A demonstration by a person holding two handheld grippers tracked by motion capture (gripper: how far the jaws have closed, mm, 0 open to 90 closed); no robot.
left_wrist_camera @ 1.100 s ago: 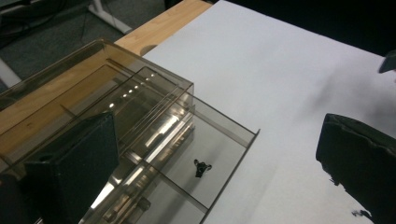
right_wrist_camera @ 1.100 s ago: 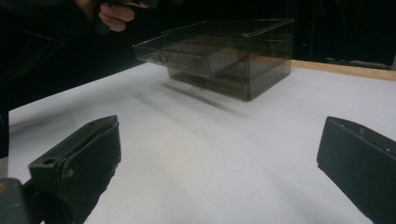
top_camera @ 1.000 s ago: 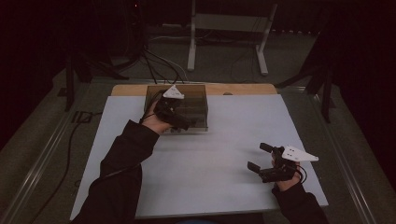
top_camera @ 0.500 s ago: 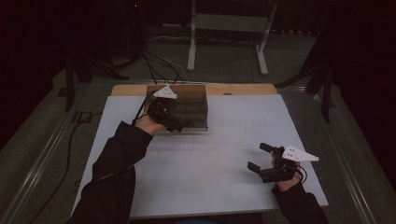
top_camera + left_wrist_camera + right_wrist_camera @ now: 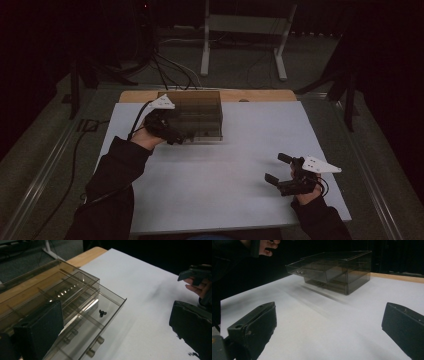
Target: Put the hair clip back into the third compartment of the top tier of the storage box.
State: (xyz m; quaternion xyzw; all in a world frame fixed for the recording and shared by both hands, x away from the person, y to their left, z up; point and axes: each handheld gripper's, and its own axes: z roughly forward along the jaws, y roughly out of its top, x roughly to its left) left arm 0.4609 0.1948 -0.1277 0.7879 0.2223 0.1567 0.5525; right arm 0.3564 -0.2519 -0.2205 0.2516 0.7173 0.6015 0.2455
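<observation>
Hovering wide-jawed at the smoky drawer box (image 5: 196, 116), worktop's (image 5: 240, 200) 11 o'clock, the left gripper (image 5: 172, 134) has its top drawer (image 5: 100, 315) out; a small black piece (image 5: 102, 313) remains inside. Right gripper (image 5: 276, 170) idles agape at 4 o'clock.

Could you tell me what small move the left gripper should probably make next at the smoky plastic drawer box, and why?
Probably it should reach down into the pulled-out top drawer of the smoky transparent plastic drawer box and close on the small black object. The left gripper is at the box front with jaws wide apart and nothing between them, while the right gripper waits open over the white table sheet.
</observation>
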